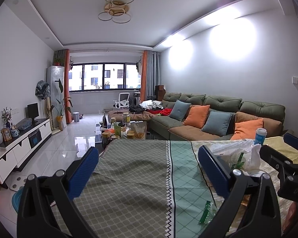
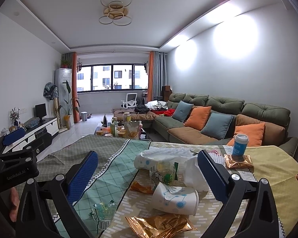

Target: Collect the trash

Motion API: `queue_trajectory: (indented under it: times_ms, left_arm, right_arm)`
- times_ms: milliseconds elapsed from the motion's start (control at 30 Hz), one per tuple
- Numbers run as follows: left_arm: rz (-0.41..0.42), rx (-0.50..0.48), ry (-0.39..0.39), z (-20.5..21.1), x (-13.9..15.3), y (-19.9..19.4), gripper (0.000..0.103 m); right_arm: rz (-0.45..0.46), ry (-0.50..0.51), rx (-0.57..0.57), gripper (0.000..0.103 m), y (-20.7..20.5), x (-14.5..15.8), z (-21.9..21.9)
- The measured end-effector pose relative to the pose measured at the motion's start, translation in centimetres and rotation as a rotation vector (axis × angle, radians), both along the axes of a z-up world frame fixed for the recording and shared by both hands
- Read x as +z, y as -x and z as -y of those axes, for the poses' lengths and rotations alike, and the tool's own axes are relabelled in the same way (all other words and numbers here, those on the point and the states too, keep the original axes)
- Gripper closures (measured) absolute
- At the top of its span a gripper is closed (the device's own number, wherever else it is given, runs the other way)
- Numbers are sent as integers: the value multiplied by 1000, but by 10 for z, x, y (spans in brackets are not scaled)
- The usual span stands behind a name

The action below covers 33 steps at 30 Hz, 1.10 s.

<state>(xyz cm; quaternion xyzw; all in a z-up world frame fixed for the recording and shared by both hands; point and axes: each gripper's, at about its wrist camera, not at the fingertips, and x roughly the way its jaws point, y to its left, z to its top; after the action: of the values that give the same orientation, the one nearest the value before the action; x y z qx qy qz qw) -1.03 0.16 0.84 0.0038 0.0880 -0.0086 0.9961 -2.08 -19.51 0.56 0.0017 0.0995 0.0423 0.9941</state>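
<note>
Both tools, the left tool and the right tool, were held released; the crushed paper cup lying between the right tool's fingers was best gripped across its flattened sides.

Black claw, blue ribbed pads

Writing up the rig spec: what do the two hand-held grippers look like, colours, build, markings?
Both match: the left hand-held gripper and right hand-held gripper have black angular plastic frames with silver pivot bolts and two flat fingers faced with blue dimpled pads. White "GenRobot.AI" lettering marks the left body. No cables or sleeves show.
</note>
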Motion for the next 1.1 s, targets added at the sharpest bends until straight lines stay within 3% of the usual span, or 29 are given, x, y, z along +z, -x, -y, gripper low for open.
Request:
queue_trajectory:
  times_ms: [1100]
  left_arm:
    - [8, -7, -2, 1, -2, 4, 3]
  right_arm:
    - [8, 2, -5, 3, 1, -2, -2]
